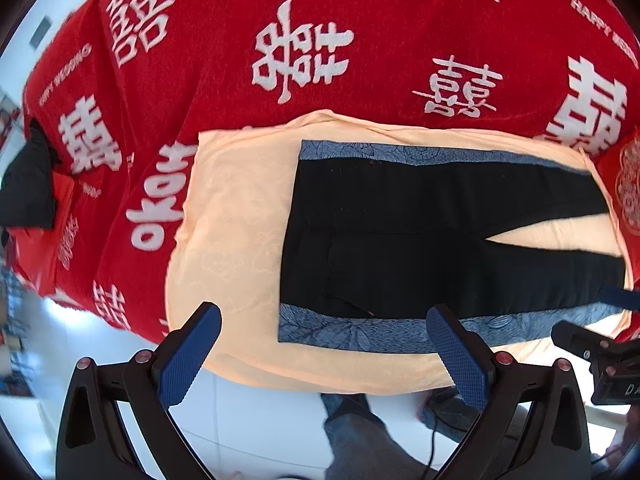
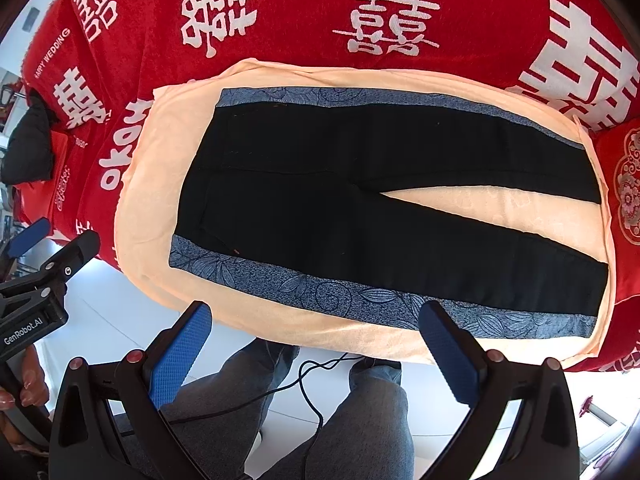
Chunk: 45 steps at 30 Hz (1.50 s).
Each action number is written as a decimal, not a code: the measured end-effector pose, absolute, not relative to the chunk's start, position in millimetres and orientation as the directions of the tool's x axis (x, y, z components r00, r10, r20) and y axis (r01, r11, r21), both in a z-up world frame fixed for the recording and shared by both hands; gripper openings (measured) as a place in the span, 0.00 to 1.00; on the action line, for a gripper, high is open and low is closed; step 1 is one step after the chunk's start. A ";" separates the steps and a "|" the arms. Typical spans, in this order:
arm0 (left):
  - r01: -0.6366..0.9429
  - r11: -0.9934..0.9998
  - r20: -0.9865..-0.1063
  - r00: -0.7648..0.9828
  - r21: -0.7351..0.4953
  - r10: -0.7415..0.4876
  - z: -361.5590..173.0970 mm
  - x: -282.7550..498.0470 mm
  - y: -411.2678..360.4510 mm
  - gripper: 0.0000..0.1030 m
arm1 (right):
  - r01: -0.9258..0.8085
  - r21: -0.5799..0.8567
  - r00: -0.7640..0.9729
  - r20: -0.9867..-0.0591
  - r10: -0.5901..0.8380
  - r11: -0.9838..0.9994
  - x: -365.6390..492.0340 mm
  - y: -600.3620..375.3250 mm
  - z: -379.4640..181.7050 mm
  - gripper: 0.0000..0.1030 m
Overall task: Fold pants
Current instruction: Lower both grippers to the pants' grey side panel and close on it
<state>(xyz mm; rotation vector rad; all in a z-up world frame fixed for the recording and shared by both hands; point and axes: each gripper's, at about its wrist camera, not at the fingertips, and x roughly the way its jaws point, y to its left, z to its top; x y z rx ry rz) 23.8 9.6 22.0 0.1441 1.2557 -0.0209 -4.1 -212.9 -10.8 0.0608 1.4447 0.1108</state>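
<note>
Now the black pants (image 2: pixel 320 184) lie flat and unfolded on a peach-coloured cloth (image 2: pixel 160 208), with the waist toward the left and the two legs spread apart toward the right, so that a wedge of the cloth shows between them. Along each outer side of the pants runs a blue band with a leaf pattern (image 2: pixel 320 292). The peach cloth lies over a red blanket (image 2: pixel 300 12) with white characters and words, which covers the bed. At the right edge there is a red cushion (image 2: pixel 628 192) with a round white ornament, and at the far left a dark garment (image 1: pixel 28 184) lies on the blanket; what kind it is I cannot tell, the picture is blurred there.

The left gripper (image 1: pixel 324 344) hovers over the near edge of the cloth, close to the waist, with its blue fingers wide apart and nothing between them. The right gripper (image 2: pixel 316 336) is also spread wide and empty, above the near blue band. Below the bed edge the person's legs in grey jeans (image 2: pixel 368 420) and a thin black cable (image 2: pixel 304 380) are visible over a white floor (image 2: pixel 104 320).
</note>
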 end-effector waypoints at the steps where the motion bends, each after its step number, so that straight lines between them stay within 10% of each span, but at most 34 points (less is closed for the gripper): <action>1: 0.076 0.994 -0.951 0.306 0.080 0.053 20.3 23.0 10.6 1.00 | -0.041 0.117 0.120 -0.985 0.122 0.992 -6.0 -216.9 -11.4 1.00; 20: -0.232 0.965 -0.986 0.134 -0.126 -0.096 -104.3 -13.5 72.8 1.00 | 0.171 0.611 0.010 -0.785 0.619 0.773 -39.6 -220.3 -135.9 0.99; 26: -0.216 0.943 -0.967 0.100 -0.252 -0.235 -187.4 -5.3 81.3 1.00 | 0.334 0.699 0.039 -0.681 0.731 0.633 -49.1 -207.2 -228.2 0.63; 45: -0.240 0.872 -0.903 0.156 -0.427 -0.400 -241.1 25.4 51.2 1.00 | 0.469 0.796 0.400 -0.578 0.711 0.383 -96.3 -335.0 -279.5 0.63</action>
